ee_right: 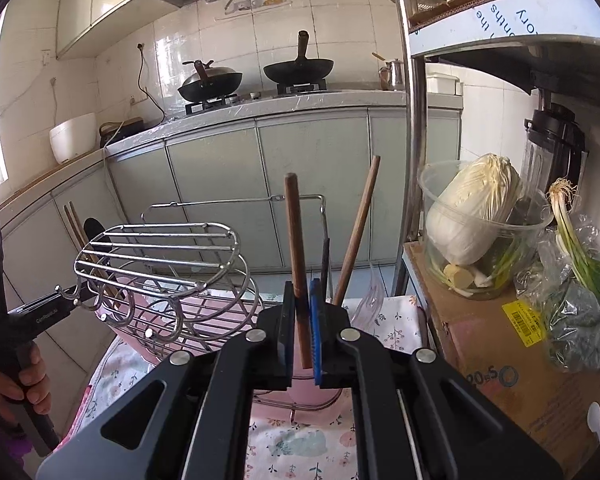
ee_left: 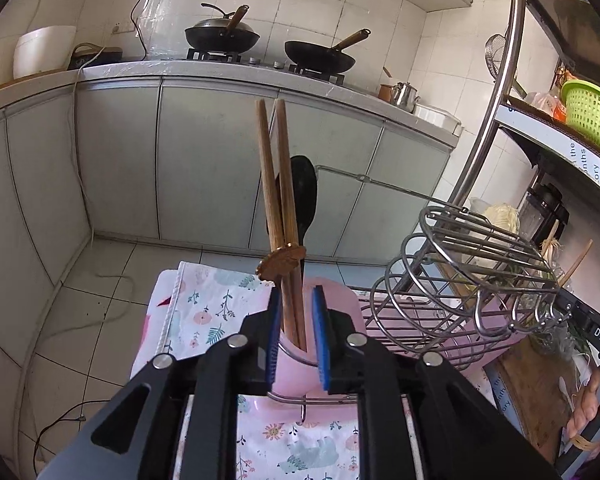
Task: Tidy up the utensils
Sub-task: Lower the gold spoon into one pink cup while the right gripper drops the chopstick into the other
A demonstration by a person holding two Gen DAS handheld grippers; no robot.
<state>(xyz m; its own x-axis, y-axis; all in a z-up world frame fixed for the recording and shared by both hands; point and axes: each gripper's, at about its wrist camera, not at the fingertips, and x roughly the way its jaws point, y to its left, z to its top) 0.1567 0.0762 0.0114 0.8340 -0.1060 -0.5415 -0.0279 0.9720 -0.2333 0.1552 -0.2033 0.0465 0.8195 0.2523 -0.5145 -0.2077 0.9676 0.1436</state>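
At the near edge of the wire rack, which sits on a flowered cloth, a pink holder cup takes the left-hand utensils. A bundle of wooden chopsticks, banded by a brown ring, stands in that cup with its long axis nearly upright, tips up and leaning slightly left toward the far counter. A black spoon stands behind them, bowl upward. The left gripper has its blue pads on either side of the chopsticks with a gap showing on the right side; the jaws stand apart and do not press the sticks, so the bundle is released.

In the right wrist view, the right gripper is clenched on a brown wooden handle, which runs almost vertically, its rounded end up and its lower end over another pink cup at the rack's near edge. Just right of it a dark thin utensil stands upright and a second wooden handle leans to the right.

Across the tiled floor, pale green cabinets carry a grey counter with two black woks on a gas hob. To the right a metal shelf holds a clear bowl with a cabbage, and green onions lie on a cardboard box.
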